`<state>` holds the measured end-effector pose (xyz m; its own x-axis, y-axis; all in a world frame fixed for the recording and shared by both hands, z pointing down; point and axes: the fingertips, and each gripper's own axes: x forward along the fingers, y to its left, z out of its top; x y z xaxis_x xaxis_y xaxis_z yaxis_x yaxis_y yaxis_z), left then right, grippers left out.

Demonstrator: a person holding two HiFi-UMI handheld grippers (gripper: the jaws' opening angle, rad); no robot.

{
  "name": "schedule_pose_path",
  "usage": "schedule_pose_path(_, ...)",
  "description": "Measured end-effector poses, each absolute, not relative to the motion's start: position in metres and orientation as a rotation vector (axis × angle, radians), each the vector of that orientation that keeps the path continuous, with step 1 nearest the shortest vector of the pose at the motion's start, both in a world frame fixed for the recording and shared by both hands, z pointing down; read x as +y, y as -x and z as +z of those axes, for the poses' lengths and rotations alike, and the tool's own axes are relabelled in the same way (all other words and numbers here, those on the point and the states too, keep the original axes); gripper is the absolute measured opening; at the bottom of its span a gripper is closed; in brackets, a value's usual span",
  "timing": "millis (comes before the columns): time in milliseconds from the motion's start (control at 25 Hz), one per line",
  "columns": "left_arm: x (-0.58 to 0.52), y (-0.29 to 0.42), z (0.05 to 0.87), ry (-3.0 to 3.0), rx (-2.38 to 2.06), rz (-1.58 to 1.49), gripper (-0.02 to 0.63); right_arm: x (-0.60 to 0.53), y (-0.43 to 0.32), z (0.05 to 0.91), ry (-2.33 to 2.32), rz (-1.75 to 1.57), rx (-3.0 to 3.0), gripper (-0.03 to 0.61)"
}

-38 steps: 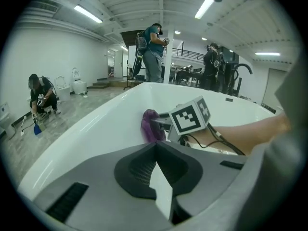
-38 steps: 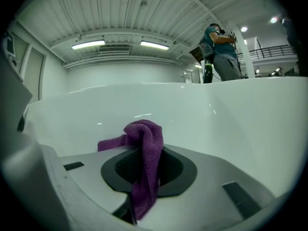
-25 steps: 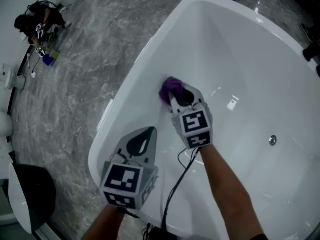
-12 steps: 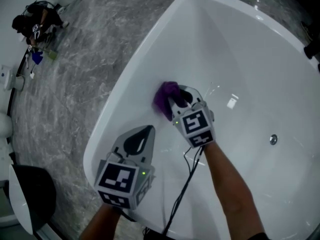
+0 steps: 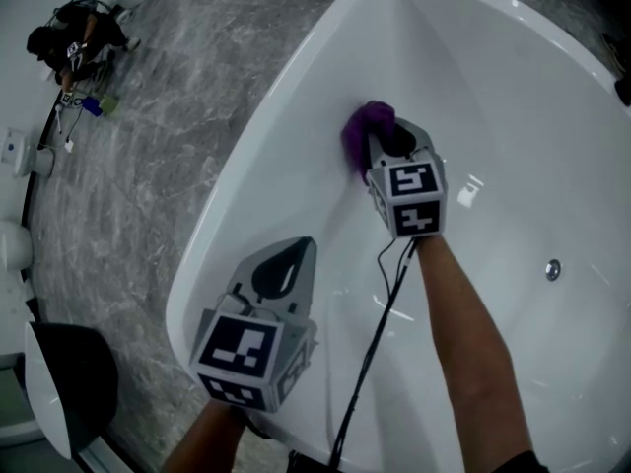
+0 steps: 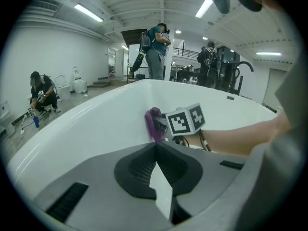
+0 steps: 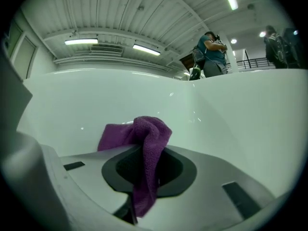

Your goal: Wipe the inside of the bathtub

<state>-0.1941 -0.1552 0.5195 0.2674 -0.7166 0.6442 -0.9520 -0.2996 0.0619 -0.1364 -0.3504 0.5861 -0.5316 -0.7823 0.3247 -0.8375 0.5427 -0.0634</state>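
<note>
The white bathtub (image 5: 493,87) fills the head view. My right gripper (image 5: 386,138) is inside it, shut on a purple cloth (image 5: 366,129) that presses against the tub's left inner wall below the rim. In the right gripper view the purple cloth (image 7: 143,143) hangs bunched between the jaws of the right gripper (image 7: 137,186), with the white wall just ahead. My left gripper (image 5: 293,254) hovers over the near left rim, shut, with nothing in it. From the left gripper (image 6: 156,148) view the cloth (image 6: 153,124) and the right gripper's marker cube (image 6: 186,120) lie ahead.
A round drain (image 5: 553,269) sits on the tub floor at right. A black cable (image 5: 380,308) trails from the right gripper along my forearm. Grey marble floor (image 5: 148,166) surrounds the tub; a person (image 5: 74,33) crouches far left. People (image 6: 156,44) stand beyond the tub.
My right gripper slid the purple cloth farther along the tub's left inner wall, away from me. The left gripper stayed almost still by the near rim.
</note>
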Motion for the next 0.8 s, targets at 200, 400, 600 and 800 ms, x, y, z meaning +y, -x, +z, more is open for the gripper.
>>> schedule_pose_path(200, -0.157, 0.197, 0.526, -2.074, -1.521, 0.749, 0.006, -0.289, 0.164, 0.598, -1.241, 0.325, -2.587, 0.059)
schedule_pose_path(400, -0.153, 0.19, 0.533, -2.064, -1.491, 0.757, 0.006, -0.229, 0.184, 0.616, -1.047, 0.33, -2.615, 0.06)
schedule_pose_path(600, -0.161, 0.18, 0.536, -2.072, -1.472, 0.745, 0.006, -0.259, 0.171, 0.627, -1.097, 0.358, -2.583, 0.06)
schedule_pose_path(800, -0.163, 0.173, 0.539, -2.088, -1.436, 0.757, 0.006, -0.317, 0.135, 0.632, -1.267, 0.403, -2.527, 0.057)
